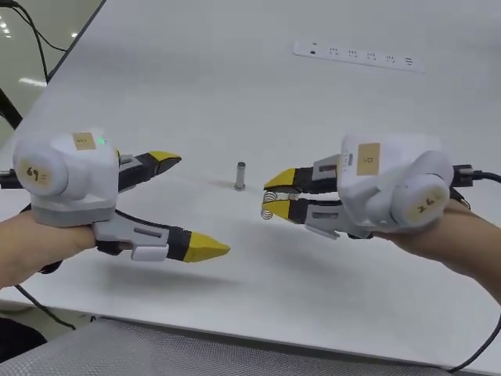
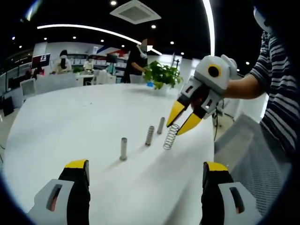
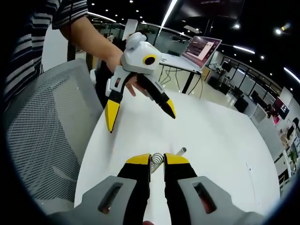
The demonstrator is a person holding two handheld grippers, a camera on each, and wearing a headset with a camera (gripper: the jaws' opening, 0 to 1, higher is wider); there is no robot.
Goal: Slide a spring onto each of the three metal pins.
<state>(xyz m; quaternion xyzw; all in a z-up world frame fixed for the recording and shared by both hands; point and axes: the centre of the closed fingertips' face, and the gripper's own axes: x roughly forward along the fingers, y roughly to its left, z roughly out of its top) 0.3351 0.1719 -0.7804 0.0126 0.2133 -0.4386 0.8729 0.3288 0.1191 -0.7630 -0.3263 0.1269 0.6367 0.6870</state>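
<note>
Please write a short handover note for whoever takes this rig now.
Left gripper open, holds nothing.
Right gripper shut on a spring, close to the row of pins.
Three pins stand on the table. In the left gripper view: near pin bare, middle pin looks already sprung, far pin unclear.
Left: seat the held spring, check the rest.

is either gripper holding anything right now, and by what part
The right gripper pinches a spring by one end between its yellow tips; the rest hangs free. The left gripper is open and holds nothing.
</note>
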